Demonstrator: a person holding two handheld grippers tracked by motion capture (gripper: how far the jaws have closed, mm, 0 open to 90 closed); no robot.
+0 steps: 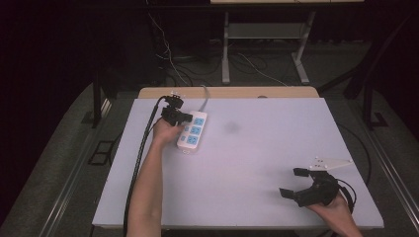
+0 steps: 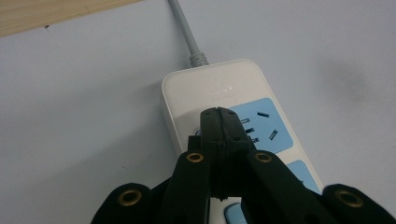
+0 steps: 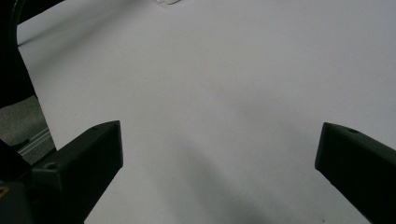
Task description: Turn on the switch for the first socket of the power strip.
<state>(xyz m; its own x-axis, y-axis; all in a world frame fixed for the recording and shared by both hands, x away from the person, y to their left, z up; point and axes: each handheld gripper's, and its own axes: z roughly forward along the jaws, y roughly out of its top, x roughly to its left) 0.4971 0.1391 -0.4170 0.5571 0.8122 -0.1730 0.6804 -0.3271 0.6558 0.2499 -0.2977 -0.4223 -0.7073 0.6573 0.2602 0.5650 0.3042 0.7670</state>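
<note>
1. Black jaws of my left gripper are pressed together with nothing between them, and their tips sit over the near end of the power strip.
2. White and blue, the power strip lies at the far left of the table, and its grey cord runs to the far edge.
3. My right gripper is wide open, empty, near the right front corner, well apart from the strip.
</note>
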